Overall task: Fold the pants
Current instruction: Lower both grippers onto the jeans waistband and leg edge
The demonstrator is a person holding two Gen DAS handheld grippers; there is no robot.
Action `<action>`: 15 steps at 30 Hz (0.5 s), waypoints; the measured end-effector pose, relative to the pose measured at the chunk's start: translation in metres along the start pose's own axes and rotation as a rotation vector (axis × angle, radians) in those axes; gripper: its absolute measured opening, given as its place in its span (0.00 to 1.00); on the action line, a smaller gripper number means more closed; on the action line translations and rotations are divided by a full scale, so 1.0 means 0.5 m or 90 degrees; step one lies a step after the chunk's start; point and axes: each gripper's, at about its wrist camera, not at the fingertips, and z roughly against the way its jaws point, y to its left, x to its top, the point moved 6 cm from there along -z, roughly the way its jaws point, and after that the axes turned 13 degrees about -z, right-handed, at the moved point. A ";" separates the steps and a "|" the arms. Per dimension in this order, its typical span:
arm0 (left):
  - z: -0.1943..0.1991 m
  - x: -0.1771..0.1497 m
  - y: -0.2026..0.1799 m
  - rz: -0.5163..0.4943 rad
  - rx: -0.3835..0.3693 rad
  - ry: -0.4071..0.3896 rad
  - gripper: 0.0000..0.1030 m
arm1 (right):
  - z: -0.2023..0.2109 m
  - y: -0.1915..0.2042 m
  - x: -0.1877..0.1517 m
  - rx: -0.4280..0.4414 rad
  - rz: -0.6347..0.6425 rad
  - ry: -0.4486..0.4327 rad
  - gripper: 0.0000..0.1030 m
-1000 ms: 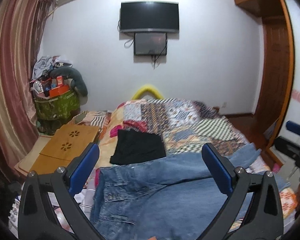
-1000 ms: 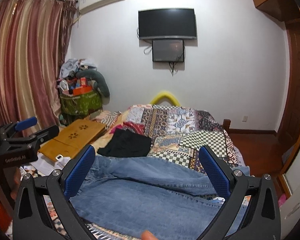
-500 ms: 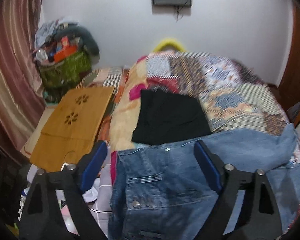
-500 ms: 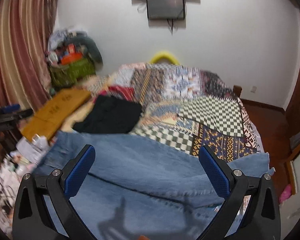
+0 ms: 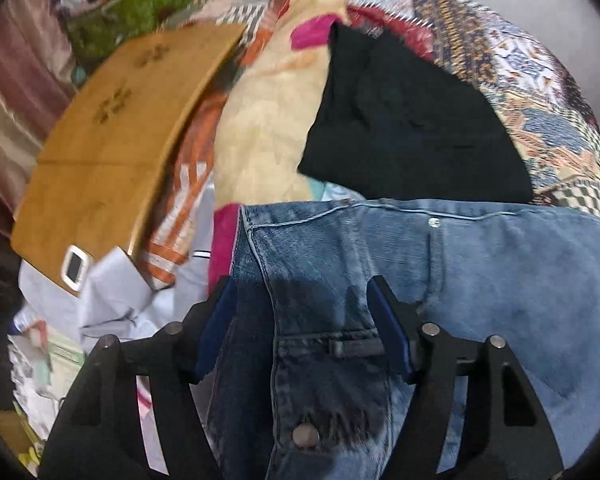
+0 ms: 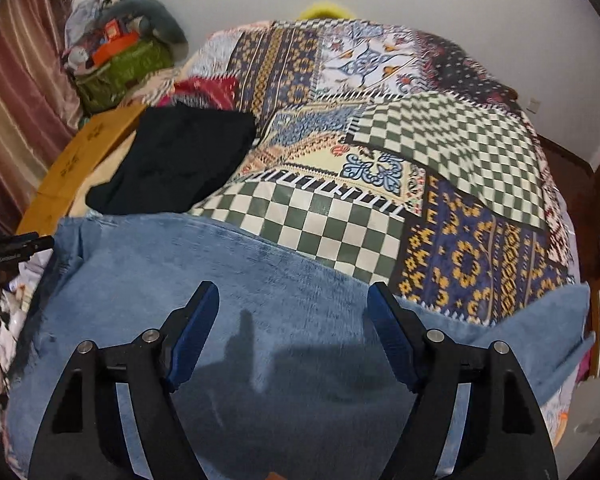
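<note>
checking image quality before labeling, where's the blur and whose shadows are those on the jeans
Left wrist view: the wooden board and floor clutter smear with motion blur; the left gripper, its jaws closing, casts a dark shadow on the jeans waistband. Right wrist view: sharper, the patchwork quilt bulges from fisheye distortion; the right gripper, also closing, shadows the denim below it.

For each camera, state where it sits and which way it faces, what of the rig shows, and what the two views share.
Left wrist: on the left gripper, aimed steeply down at the jeans waistband end; its two closing fingers frame the denim.
Right wrist: on the right gripper, aimed down at the jeans legs and patchwork bedspread; its closing fingers show.
Shared: jeans, black garment, wooden board, bedspread.
</note>
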 end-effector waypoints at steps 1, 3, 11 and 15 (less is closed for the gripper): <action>-0.019 0.000 0.006 0.012 -0.009 0.009 0.66 | -0.007 0.005 0.002 0.005 0.010 0.005 0.71; -0.036 -0.002 0.008 0.027 -0.027 0.023 0.66 | -0.017 0.015 0.006 0.010 0.032 0.009 0.71; -0.053 0.039 -0.009 0.005 0.012 0.009 0.50 | -0.087 0.064 0.004 0.003 0.128 0.039 0.61; -0.052 0.046 -0.021 -0.026 0.062 0.006 0.10 | -0.088 0.078 -0.004 0.008 0.150 0.031 0.46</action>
